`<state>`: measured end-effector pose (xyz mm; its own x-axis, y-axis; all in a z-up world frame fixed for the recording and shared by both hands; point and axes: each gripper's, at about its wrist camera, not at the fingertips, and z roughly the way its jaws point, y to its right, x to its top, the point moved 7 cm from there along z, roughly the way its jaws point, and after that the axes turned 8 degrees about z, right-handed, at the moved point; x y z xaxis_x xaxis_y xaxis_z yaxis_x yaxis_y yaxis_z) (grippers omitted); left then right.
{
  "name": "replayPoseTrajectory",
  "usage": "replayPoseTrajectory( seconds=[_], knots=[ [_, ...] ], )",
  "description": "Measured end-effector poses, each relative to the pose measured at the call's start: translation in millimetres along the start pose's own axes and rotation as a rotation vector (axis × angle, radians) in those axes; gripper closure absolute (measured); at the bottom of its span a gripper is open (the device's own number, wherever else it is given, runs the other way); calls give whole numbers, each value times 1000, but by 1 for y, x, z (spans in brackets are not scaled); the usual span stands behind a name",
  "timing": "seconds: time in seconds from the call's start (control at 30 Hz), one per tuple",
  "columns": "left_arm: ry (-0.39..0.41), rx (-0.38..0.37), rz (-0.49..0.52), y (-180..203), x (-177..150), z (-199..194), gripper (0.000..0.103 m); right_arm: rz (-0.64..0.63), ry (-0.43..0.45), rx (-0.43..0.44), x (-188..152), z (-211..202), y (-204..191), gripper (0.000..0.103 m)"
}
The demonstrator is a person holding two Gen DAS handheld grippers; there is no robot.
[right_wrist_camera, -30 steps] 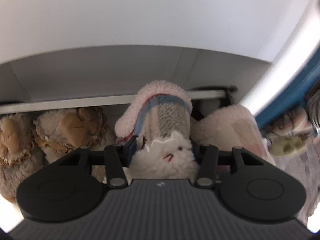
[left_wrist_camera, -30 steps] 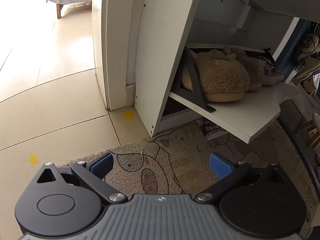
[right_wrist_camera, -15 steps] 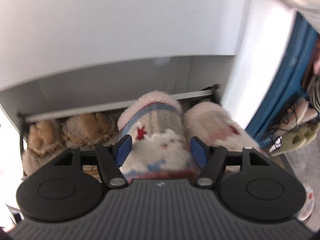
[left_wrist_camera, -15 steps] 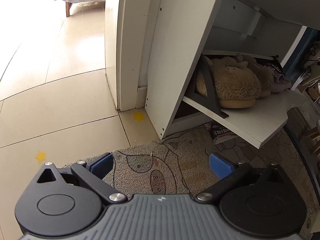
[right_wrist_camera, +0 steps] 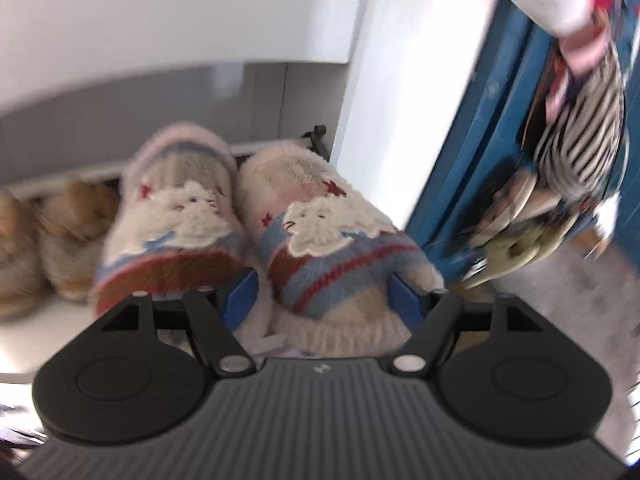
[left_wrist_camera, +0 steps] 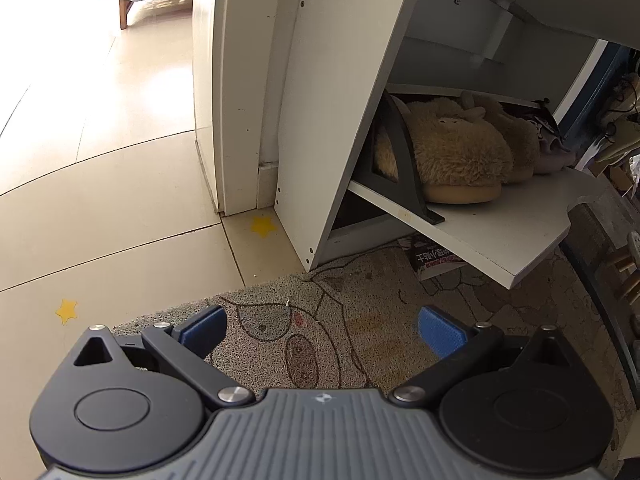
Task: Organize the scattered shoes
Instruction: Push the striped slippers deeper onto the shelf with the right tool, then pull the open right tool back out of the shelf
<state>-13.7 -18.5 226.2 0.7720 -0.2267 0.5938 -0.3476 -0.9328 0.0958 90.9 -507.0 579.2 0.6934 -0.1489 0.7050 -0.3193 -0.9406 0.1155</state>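
We found the pair of knitted slippers (right_wrist_camera: 256, 216) lying side by side on the tilted-out shelf (left_wrist_camera: 500, 236) of the shoe cabinet (left_wrist_camera: 340, 80), just beside two tan plush slippers (left_wrist_camera: 460, 152). The right gripper (right_wrist_camera: 324, 300) pointed down at the right-hand one, jaws just opened and flanking its toe without pressing. The left gripper (left_wrist_camera: 320, 328) hung wide open and empty above the doormat (left_wrist_camera: 360, 320).

Upside-down Chinese print on magazine (left_wrist_camera: 434, 258), characters not legible
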Motion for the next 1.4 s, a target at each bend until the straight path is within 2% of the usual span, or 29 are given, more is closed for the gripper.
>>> replayPoseTrajectory(
  seconds=[0.13, 0.33, 0.43, 0.53, 0.63, 0.77, 0.83, 0.87, 0.9, 0.93, 1.03, 1.1, 1.13, 1.17, 1.2, 1.27, 1.3, 1.33, 1.4],
  knots=[
    [0, -3, 11, 5, 0, 2, 1, 55, -46, 99, 12, 22, 9, 30],
    [19, -1, 16, 9, 8, -5, 1, 96, -28, 109, 22, 44, 11, 30],
    [29, 8, 6, 4, 9, -12, 1, 120, 24, 123, 22, 23, 13, 31],
    [20, 21, 3, -4, 6, -13, 1, 138, 79, 177, 15, -7, 12, 29],
    [10, 30, 4, -9, 4, -11, 1, 39, 101, 200, 2, -32, -11, 28],
    [37, -5, -20, -3, 9, -17, 1, 9, 37, 108, -9, -33, -38, 28],
    [51, -14, -14, 1, 10, -22, 0, -3, 94, 109, -12, -52, -48, 28],
    [48, -9, -3, 1, 9, -22, 0, -18, 123, 145, -14, -61, -55, 27],
    [44, -5, 7, 2, 8, -22, 0, -42, 146, 221, -18, -73, -69, 27],
    [43, -2, 13, 1, 7, -21, 1, -84, 133, 289, -22, -81, -90, 27],
    [46, 5, 16, -2, 7, -22, 1, -188, 61, 323, -30, -70, -130, 32],
    [61, -5, 3, -3, 9, -28, 1, -194, -2, 325, -28, -46, -149, 42],
    [68, -7, 3, -3, 10, -30, 1, -179, -41, 320, -25, -26, -157, 53],
    [71, -6, 6, -3, 10, -32, 1, -173, -64, 322, -22, -12, -163, 60],
    [75, -4, 10, -3, 10, -35, 1, -173, -78, 326, -19, -1, -166, 61],
    [74, -1, 11, -6, 9, -36, 1, -207, -97, 341, -19, 12, -179, 58],
    [72, 4, 5, -10, 9, -36, 1, -232, -105, 351, -19, 18, -187, 52],
    [70, 9, -1, -14, 8, -36, 1, -251, -111, 358, -19, 21, -192, 40],
    [61, 15, -19, -20, 7, -33, 1, -318, -107, 320, -20, 33, -204, 38]
  ],
)
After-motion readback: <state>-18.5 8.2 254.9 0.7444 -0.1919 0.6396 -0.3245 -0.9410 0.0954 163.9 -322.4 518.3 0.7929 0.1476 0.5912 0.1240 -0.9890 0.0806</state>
